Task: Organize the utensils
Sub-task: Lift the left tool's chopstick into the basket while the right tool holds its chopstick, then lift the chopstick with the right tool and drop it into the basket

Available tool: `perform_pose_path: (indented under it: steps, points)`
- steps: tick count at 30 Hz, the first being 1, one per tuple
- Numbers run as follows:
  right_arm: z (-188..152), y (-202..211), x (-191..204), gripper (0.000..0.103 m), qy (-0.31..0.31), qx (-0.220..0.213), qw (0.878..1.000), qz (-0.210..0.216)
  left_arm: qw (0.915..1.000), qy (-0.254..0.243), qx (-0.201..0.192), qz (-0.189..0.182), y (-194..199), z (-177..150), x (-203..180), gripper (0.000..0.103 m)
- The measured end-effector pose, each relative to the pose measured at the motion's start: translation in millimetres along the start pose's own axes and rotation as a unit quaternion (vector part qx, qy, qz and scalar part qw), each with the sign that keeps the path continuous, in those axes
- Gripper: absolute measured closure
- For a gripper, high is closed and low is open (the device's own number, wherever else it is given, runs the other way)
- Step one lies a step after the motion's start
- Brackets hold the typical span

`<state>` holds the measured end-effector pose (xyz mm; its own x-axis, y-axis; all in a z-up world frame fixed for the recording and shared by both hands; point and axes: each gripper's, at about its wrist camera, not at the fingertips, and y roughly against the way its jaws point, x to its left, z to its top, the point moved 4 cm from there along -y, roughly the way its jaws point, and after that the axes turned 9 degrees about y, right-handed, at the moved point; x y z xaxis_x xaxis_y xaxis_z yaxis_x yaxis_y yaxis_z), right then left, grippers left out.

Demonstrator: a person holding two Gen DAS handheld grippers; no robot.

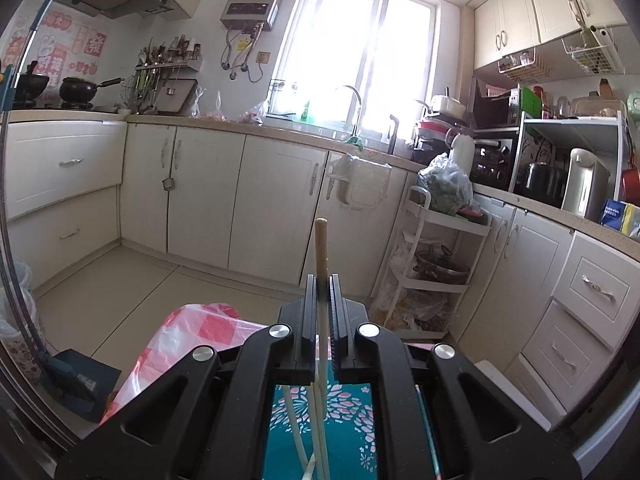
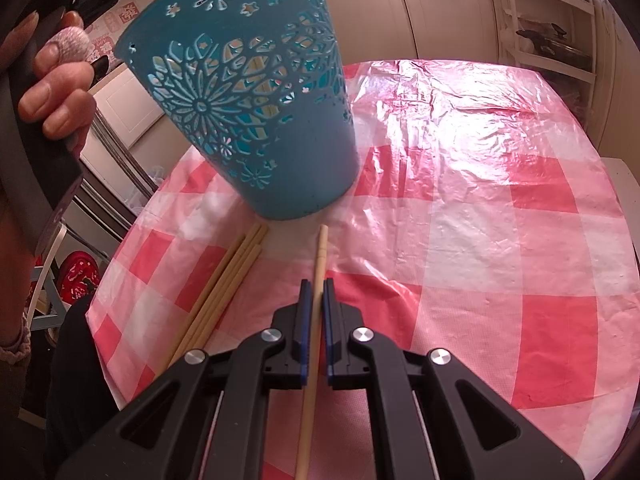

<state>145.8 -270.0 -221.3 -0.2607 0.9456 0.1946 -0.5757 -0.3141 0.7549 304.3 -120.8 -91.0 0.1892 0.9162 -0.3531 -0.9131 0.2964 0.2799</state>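
Observation:
My left gripper (image 1: 321, 280) is shut on a pale wooden chopstick (image 1: 321, 240) whose blunt end sticks out past the fingertips. Right under it I look into a teal cut-out holder (image 1: 344, 412) with a chopstick (image 1: 294, 428) leaning inside. In the right wrist view the same holder (image 2: 256, 120) stands on the pink checked tablecloth (image 2: 480, 240). My right gripper (image 2: 316, 284) is shut on another chopstick (image 2: 321, 248), low over the cloth, its tip close to the holder's base. Several loose chopsticks (image 2: 224, 288) lie on the cloth to the left.
A person's hand (image 2: 56, 92) grips the left tool at the upper left, beside the holder. Kitchen cabinets (image 1: 208, 200), a white trolley rack (image 1: 432, 264) and a dustpan (image 1: 80, 384) stand around the table. The table's near left edge (image 2: 104, 332) drops to the floor.

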Motion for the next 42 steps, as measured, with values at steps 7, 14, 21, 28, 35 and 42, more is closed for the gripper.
perform_pose_path:
  steps: [7,14,21,28,35,42]
  points:
    - [1.0,-0.6,4.4,0.093,0.002,0.004,1.000,0.000,0.9991,-0.014,0.024,0.030,26.2,-4.3,20.0,0.068]
    - [3.0,-4.5,16.3,0.095,0.045,0.015,0.998,-0.042,0.9981,-0.007,0.017,0.058,85.2,1.5,61.6,0.044]
    - [3.0,-2.4,22.5,0.097,0.068,0.036,0.994,-0.078,0.9954,-0.013,0.065,0.070,127.5,-30.8,87.9,0.029]
    - [-0.2,-3.1,22.3,0.097,0.071,0.044,0.993,-0.082,0.9891,0.001,0.123,0.081,138.6,-69.2,106.0,0.026]
    - [-2.7,24.8,13.9,0.097,-0.007,0.000,1.000,-0.008,0.9871,-0.028,0.129,0.091,148.3,-68.5,95.8,0.026]
    - [9.7,62.9,28.7,0.097,-0.024,-0.076,0.995,0.061,0.9849,-0.029,0.143,0.092,150.7,-72.9,93.7,0.025]
